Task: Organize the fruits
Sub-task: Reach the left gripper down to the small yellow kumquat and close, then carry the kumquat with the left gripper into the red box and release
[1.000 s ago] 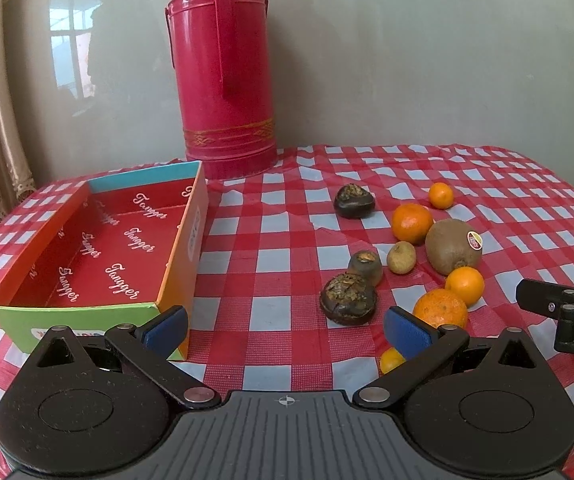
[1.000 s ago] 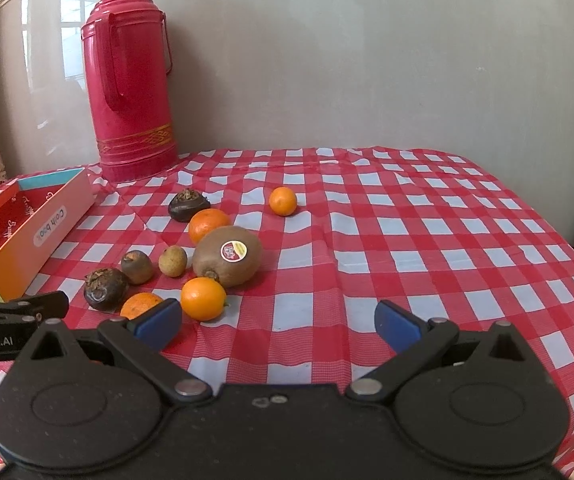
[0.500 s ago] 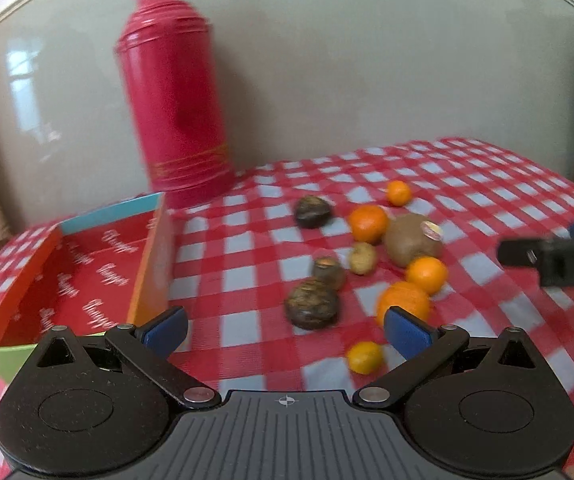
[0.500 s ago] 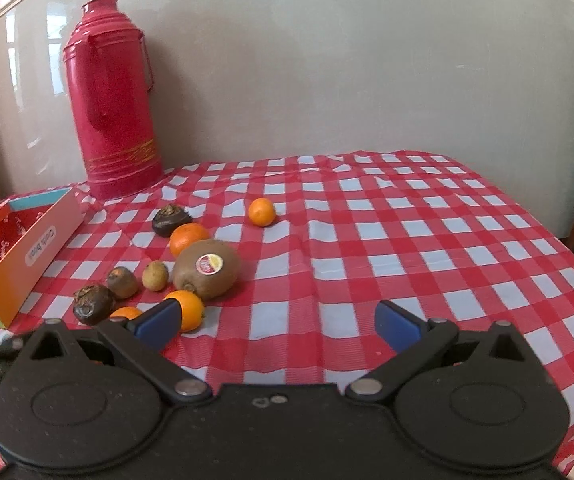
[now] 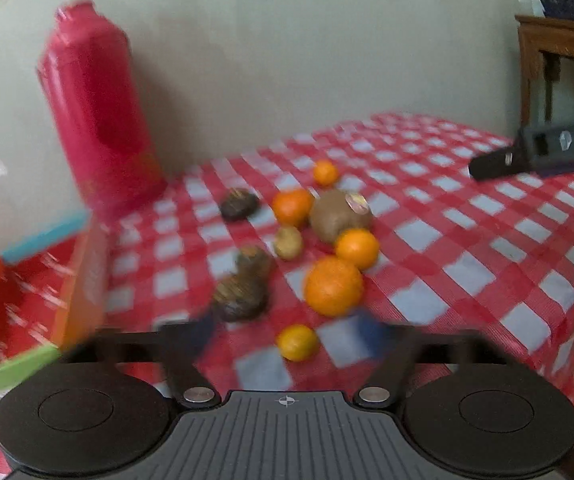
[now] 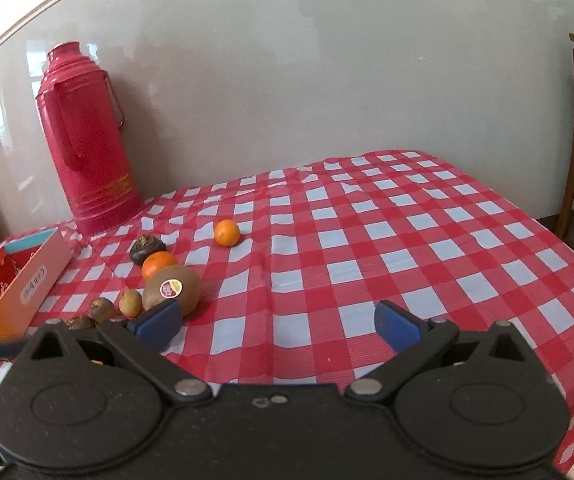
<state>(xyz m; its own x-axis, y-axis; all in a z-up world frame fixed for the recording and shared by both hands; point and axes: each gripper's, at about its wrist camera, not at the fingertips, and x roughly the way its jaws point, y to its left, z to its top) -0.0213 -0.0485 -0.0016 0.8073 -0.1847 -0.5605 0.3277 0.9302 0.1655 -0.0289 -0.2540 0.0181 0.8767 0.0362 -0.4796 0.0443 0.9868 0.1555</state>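
Observation:
Fruit lies loose on the red-checked tablecloth [image 5: 467, 240]: a stickered kiwi [image 5: 341, 214], several oranges such as the biggest one [image 5: 333, 286], dark brown knobbly fruits [image 5: 241, 298] and a small tan one [image 5: 287, 242]. My left gripper [image 5: 287, 332] is blurred, its jaws closing around a small orange [image 5: 297, 342] between the pads, with gaps on both sides. My right gripper [image 6: 277, 322] stands open over bare cloth, with the kiwi [image 6: 172, 289] and an orange [image 6: 159, 264] just beyond its left pad. One small orange [image 6: 227, 233] sits apart, farther back.
An open cardboard box [image 5: 27, 300] with a red inside stands at the left edge of the table. A tall red thermos [image 5: 99, 108] is against the wall behind it. A wooden side table [image 5: 559, 68] stands beyond the table's right edge. The right gripper's finger [image 5: 539, 152] pokes in from the right.
The left gripper's jaws have narrowed and it has rolled and moved in over the small orange. The right view has rolled and the fruit has slid towards its lower left.

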